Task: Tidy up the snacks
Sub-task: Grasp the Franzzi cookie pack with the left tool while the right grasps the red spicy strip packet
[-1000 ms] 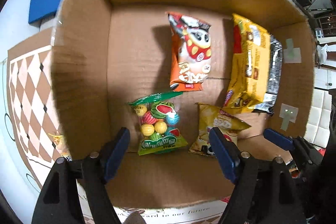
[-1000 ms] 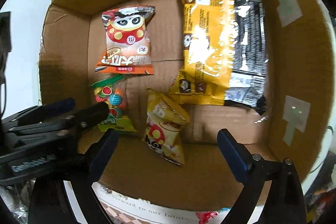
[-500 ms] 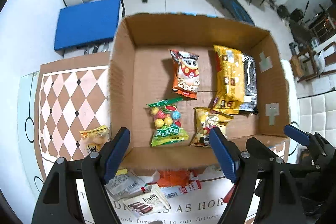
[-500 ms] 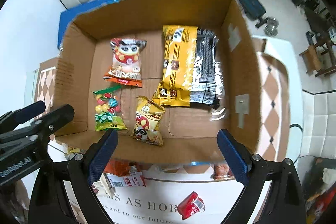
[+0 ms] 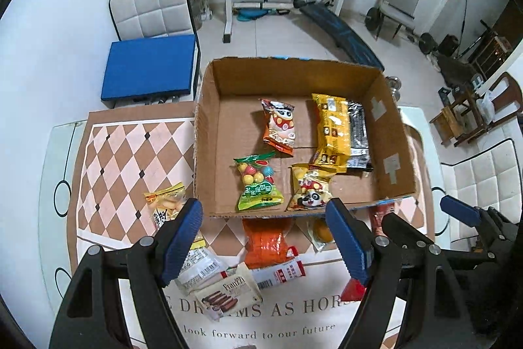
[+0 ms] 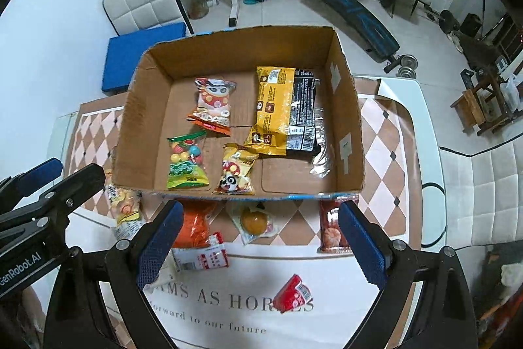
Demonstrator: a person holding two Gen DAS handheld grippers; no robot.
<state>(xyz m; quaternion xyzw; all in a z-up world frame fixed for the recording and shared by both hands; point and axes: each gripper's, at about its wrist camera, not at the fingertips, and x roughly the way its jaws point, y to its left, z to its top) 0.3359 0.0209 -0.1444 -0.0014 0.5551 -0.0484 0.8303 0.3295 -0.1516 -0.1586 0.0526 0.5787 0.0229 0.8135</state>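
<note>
An open cardboard box (image 5: 204, 152) (image 6: 351, 133) stands on the table. Inside lie a green candy bag (image 5: 258, 182) (image 6: 186, 162), an orange panda bag (image 5: 279, 128), a small yellow panda bag (image 5: 310, 188), a long yellow packet (image 5: 331, 130) and a black packet (image 5: 359, 136). In front of the box lie loose snacks: an orange pack (image 5: 266, 242) (image 6: 193, 224), a round cake pack (image 6: 255, 221), a brown-red pack (image 6: 330, 228), a small red pack (image 6: 292, 296), a wafer pack (image 5: 225, 291). My left gripper (image 5: 264, 237) and right gripper (image 6: 258, 246) are open, empty, high above these snacks.
A yellow snack bag (image 5: 165, 205) lies left of the box on the checkered mat (image 5: 130, 152). A blue-cushioned chair (image 5: 148, 67), a weight bench (image 5: 336, 28) and a barbell rack stand behind the table. White seats are at the right.
Both grippers have risen and pulled back out of the box toward the table's front. The box now looks small, and the loose snacks in front of it have come into view.
</note>
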